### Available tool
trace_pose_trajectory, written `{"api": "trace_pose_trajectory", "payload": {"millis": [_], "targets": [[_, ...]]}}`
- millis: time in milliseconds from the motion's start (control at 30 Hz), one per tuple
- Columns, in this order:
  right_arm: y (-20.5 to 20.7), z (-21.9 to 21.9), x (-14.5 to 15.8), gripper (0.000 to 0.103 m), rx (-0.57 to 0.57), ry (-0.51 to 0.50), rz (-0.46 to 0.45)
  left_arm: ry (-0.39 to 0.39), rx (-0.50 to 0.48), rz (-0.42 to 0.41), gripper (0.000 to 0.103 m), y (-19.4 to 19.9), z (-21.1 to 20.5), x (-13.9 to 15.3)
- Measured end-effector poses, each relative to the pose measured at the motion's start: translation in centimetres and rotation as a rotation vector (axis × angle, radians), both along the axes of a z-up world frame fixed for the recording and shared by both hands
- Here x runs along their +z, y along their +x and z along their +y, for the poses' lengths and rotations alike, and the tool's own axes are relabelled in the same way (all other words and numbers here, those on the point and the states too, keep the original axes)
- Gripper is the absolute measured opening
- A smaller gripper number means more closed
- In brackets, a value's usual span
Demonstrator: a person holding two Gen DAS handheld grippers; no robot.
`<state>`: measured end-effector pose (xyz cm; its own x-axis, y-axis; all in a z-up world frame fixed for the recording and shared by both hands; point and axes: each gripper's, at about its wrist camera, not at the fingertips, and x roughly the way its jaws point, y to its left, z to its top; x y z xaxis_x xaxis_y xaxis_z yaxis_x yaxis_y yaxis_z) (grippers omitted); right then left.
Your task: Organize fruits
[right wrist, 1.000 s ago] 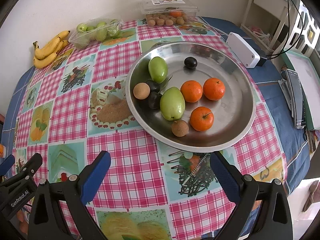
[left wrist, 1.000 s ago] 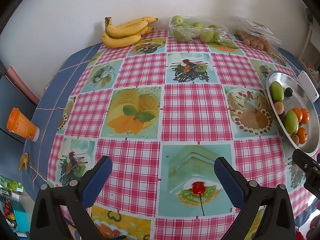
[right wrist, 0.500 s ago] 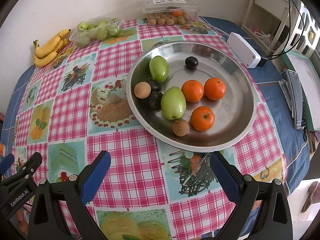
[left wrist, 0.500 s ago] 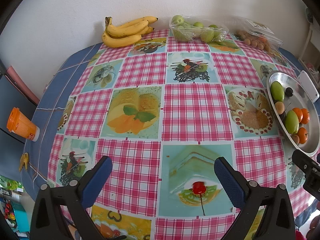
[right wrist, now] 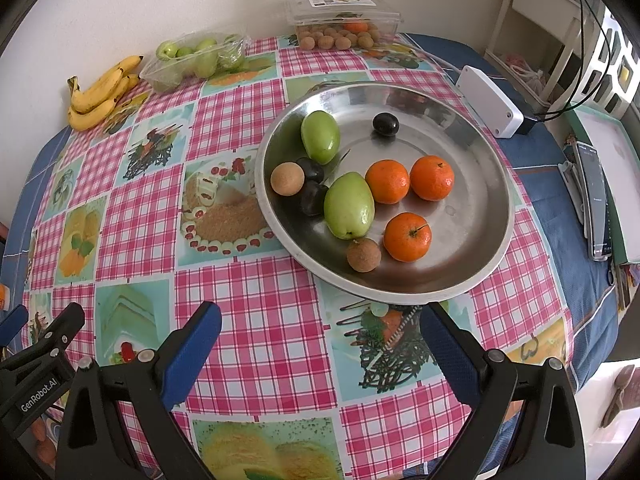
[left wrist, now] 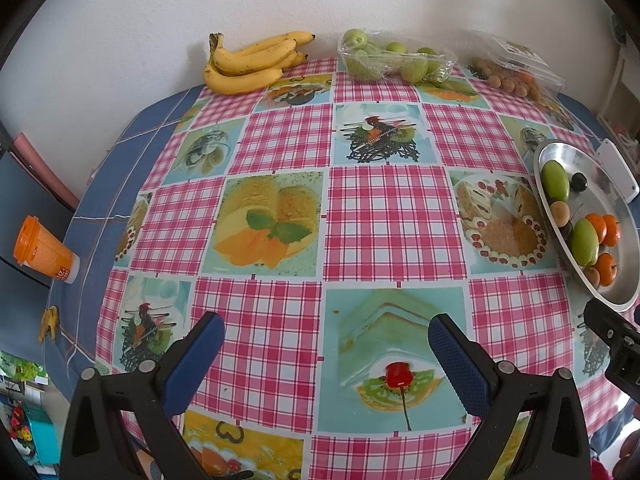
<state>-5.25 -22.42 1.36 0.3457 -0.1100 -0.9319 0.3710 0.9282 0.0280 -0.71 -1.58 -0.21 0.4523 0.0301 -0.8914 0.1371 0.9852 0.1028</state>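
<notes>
while both tools hovered above the pink checked tablecloth (right wrist: 256,320), the left gripper (left wrist: 326,354) had its blue pads spread wide with nothing between them, and the right gripper (right wrist: 320,344) gaped the same way, just short of the round steel tray (right wrist: 486,240). in that tray lay three orange tangerines (right wrist: 387,182), two green oval fruits (right wrist: 349,206), two brown round fruits (right wrist: 287,179) and dark plums (right wrist: 385,124). a bunch of yellow bananas (left wrist: 250,62), a clear bag of green fruits (left wrist: 394,60) and a clear plastic box of brown fruits (right wrist: 344,20) sat along the far edge by the wall.
</notes>
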Motion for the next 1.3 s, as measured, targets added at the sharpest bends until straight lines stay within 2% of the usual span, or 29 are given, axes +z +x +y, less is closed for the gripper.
{"api": "trace_pose_trajectory", "payload": {"millis": [1300], "targets": [[0.05,0.02,-0.24,0.099,0.008,-0.001,0.009,0.003,0.004,0.008,0.103,0.09,0.09,-0.1]]}}
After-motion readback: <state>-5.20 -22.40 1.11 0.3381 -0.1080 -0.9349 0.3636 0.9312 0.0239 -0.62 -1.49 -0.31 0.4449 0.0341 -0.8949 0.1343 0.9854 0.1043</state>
